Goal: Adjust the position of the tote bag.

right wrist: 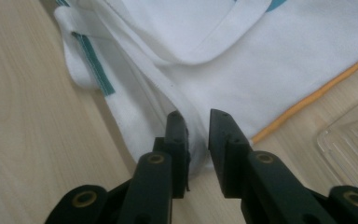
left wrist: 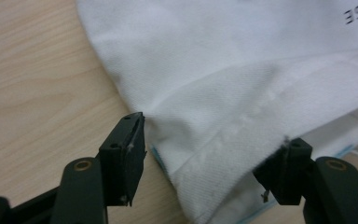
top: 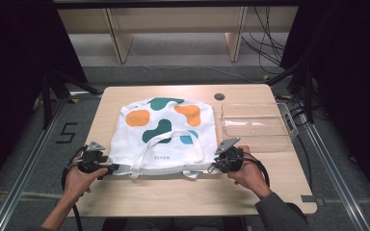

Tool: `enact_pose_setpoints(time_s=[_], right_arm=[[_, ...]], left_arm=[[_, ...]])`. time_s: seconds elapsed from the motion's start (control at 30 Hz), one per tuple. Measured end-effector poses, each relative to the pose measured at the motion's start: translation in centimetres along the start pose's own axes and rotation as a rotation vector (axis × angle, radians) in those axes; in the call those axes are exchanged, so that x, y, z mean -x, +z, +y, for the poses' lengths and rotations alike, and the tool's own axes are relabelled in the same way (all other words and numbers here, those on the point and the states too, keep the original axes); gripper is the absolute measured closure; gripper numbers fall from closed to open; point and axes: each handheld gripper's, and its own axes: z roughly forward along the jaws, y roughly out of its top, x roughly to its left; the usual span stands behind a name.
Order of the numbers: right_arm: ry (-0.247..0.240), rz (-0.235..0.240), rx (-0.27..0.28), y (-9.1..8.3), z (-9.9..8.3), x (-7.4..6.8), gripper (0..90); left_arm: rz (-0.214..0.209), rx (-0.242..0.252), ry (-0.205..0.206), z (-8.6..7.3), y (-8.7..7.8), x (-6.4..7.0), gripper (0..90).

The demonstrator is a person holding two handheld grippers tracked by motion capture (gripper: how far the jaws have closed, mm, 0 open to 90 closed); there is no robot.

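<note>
high view overhead, claw cameras close

left hand low at my near-left, forearm coming in from the bottom | left gripper jaws spread wide, aimed inward | right hand near-right, grey sleeve | right gripper jaws nearly closed, narrow gap, pointing left

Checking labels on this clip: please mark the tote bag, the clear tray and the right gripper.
tote bag (top: 166, 130), high view, on its printed white front panel.
clear tray (top: 289, 126), high view, on its right wall.
right gripper (right wrist: 197, 133), right gripper view, midway between its fingertips.
</note>
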Motion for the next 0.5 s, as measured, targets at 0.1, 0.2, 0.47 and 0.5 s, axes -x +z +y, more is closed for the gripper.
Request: enact_pose_setpoints(time_s=[0.1,0.2,0.47,0.5], right_arm=[[-0.009,0.003,-0.028,0.4,0.1,-0.4,71.7],[-0.033,-0.002,-0.056,0.7,0.3,-0.6,70.2],[0.007,-0.010,-0.063,1.3,0.7,-0.2,70.7],[0.000,-0.011,-0.054,1.5,0.7,-0.2,70.8]], left_arm=[[0.010,-0.036,0.015,-0.3,0.5,0.2,41.2],[0.039,-0.071,0.060,-0.2,0.3,0.2,41.7],[0.018,-0.049,0.073,0.5,1.0,0.0,52.9],[0.024,-0.049,0.079,0.6,1.0,-0.1,54.3]])
